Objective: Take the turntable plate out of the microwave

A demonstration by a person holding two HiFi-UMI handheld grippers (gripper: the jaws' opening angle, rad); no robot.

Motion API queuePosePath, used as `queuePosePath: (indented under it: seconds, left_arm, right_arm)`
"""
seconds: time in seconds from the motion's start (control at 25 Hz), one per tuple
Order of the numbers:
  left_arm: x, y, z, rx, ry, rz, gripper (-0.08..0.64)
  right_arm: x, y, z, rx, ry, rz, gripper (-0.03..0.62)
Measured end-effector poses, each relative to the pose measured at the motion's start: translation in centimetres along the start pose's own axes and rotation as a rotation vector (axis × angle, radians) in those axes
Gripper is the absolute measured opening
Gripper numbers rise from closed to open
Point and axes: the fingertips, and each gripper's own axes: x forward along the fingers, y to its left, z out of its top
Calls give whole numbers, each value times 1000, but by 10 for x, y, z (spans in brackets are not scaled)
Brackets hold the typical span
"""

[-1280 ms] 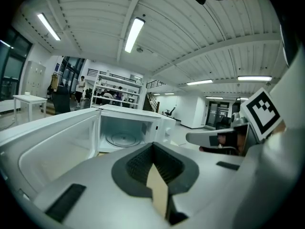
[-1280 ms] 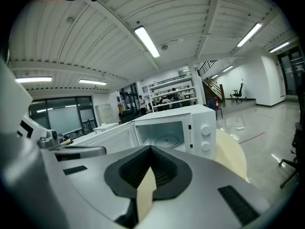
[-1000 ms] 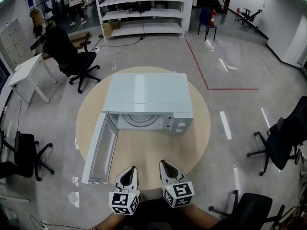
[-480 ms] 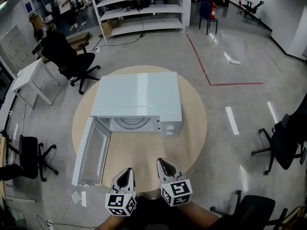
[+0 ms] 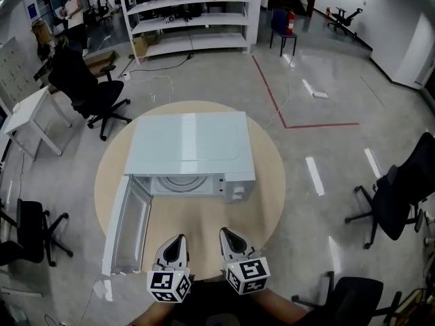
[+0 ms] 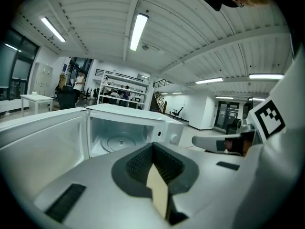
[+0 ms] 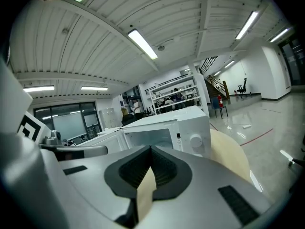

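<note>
A white microwave (image 5: 187, 145) stands on a round wooden table (image 5: 265, 182), its door (image 5: 126, 226) swung open to the left. The glass turntable plate (image 5: 178, 181) lies inside the cavity, also seen as the plate (image 6: 119, 141) in the left gripper view. My left gripper (image 5: 177, 239) and right gripper (image 5: 223, 233) hover side by side over the table's near edge, well short of the microwave. Both are shut with nothing between their jaws. The left gripper (image 6: 153, 147) points at the open cavity. The right gripper (image 7: 151, 149) points at the control panel (image 7: 193, 138).
Black office chairs (image 5: 92, 90) stand around the table, with another chair (image 5: 401, 189) at the right. A white desk (image 5: 24, 117) is at the far left and white shelving (image 5: 187, 19) at the back. Red tape (image 5: 272, 100) marks the floor. People stand at the back left.
The head view has shifted a little, so the microwave sits slightly lower and further left in it. Both grippers stay shut, side by side at the table's near edge.
</note>
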Motion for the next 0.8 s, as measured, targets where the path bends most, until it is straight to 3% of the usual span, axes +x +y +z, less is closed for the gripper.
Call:
queuePosePath:
  seconds: [0.56, 0.8]
  left_arm:
    - [0, 43, 28, -5, -62, -59, 46]
    - [6, 65, 29, -15, -48, -77, 46]
  right_arm:
    - [32, 40, 24, -73, -16, -37, 15]
    - [49, 48, 18, -62, 1, -60, 15]
